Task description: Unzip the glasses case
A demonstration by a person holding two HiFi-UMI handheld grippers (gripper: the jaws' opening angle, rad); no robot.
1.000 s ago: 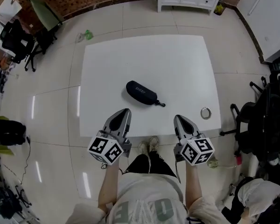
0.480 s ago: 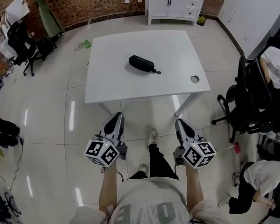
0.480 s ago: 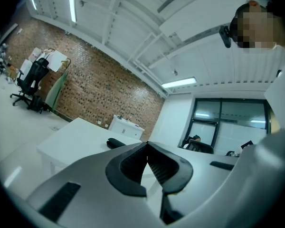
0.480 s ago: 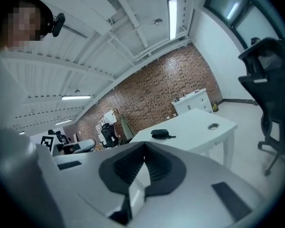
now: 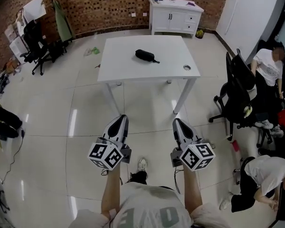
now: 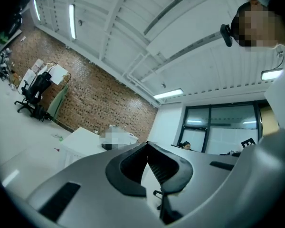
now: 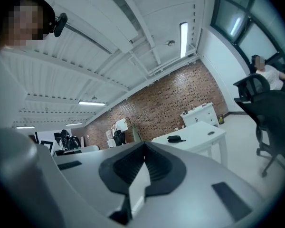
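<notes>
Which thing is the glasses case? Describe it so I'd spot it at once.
Look at the white table in front of the brick wall. Near its middle lies the glasses case: a dark, long pouch with a pull at one end, unlike the small pale ring by the table's right edge.

Floor: pale glossy tiles (image 5: 61, 122), streaked with reflected light.
Far wall: dark red-brown brick (image 5: 104, 4).
Cabinet: white, with doors and drawers (image 5: 175, 15), set against the brick.
Counter: white, four-legged (image 5: 123, 65), standing out on the open floor.
Chairs: black office chair (image 5: 235, 96) at the right; more black chairs (image 5: 35, 46) by the brick at the left.
Ceiling: white and panelled (image 6: 133, 23), with bright strip lights (image 6: 72, 20).
Windows: dark-framed glass panes (image 6: 202, 127).
</notes>
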